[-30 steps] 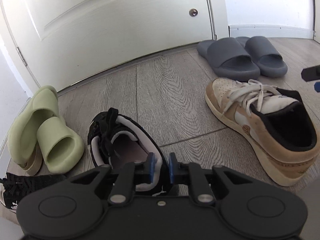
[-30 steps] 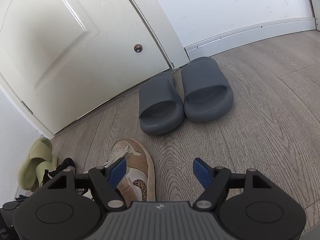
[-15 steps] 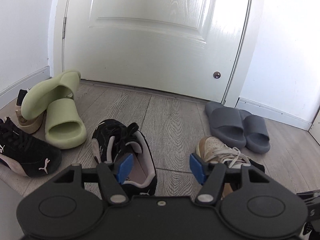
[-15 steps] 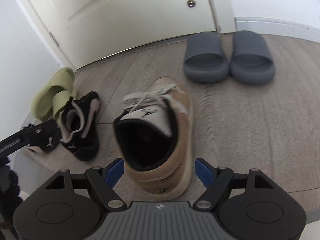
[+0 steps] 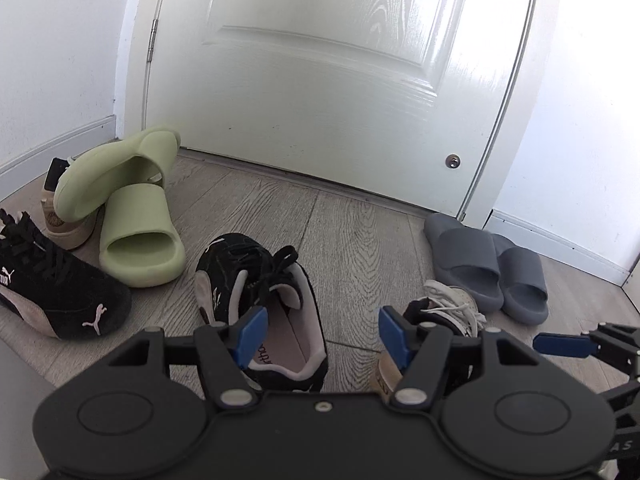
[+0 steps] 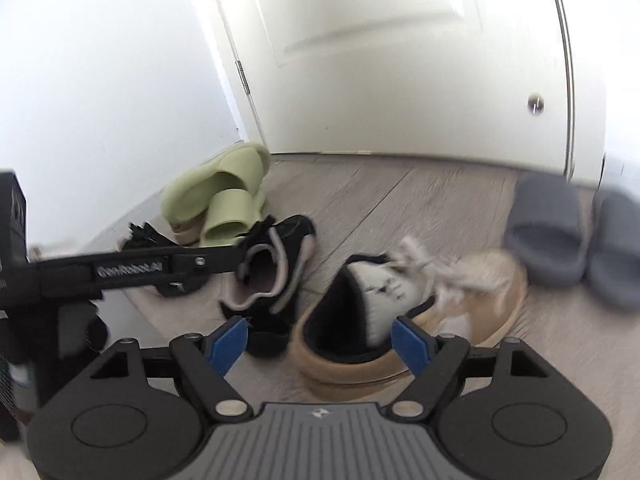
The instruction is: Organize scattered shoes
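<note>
Two grippers hovered over the shoes near the white door, both with pads spread and nothing between them. The left gripper sat just behind the heel of the near black sneaker, apparently lined up to take it. Its mate, the other black sneaker, lay at far left beside the piled green slides, so that pair was not yet together. The right gripper faced the tan sneaker; the second tan sneaker was wedged under the green slides. Only the grey slides stood paired, at right by the wall.
</note>
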The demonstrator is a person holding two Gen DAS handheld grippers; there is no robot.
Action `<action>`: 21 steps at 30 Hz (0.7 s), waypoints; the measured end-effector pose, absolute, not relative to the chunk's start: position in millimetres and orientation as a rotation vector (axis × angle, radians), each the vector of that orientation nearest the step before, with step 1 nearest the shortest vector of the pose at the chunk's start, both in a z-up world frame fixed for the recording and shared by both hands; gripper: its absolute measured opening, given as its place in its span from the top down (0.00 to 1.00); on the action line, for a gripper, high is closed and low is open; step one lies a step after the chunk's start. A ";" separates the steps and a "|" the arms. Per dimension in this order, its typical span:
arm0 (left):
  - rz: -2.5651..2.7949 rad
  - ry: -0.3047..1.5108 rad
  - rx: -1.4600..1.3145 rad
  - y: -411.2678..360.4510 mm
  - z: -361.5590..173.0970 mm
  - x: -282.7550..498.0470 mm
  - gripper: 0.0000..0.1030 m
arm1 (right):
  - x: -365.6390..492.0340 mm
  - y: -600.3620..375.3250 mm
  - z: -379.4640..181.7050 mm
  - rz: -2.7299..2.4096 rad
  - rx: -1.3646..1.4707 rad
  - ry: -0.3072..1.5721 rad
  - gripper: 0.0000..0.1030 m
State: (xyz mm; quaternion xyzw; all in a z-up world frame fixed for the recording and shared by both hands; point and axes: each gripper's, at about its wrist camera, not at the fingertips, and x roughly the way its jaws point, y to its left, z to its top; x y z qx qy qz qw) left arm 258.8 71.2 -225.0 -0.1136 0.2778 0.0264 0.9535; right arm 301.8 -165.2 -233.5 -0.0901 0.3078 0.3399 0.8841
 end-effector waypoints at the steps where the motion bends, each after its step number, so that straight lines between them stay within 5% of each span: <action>1: 0.049 0.562 -0.219 69.0 -224.6 258.2 0.39 | 305.8 -166.2 -236.4 0.691 -0.277 0.653 0.22; 7: 0.057 0.564 -0.215 69.2 -225.5 258.2 0.39 | 322.8 -144.9 -267.0 0.649 -0.405 0.731 0.21; 15: 0.054 0.577 -0.235 71.1 -226.9 260.2 0.39 | 293.9 -60.2 -294.2 0.599 -0.837 0.371 0.19; 21: 0.028 0.578 -0.246 71.2 -227.1 260.5 0.39 | 332.4 -67.3 -289.1 0.828 -0.900 0.353 0.10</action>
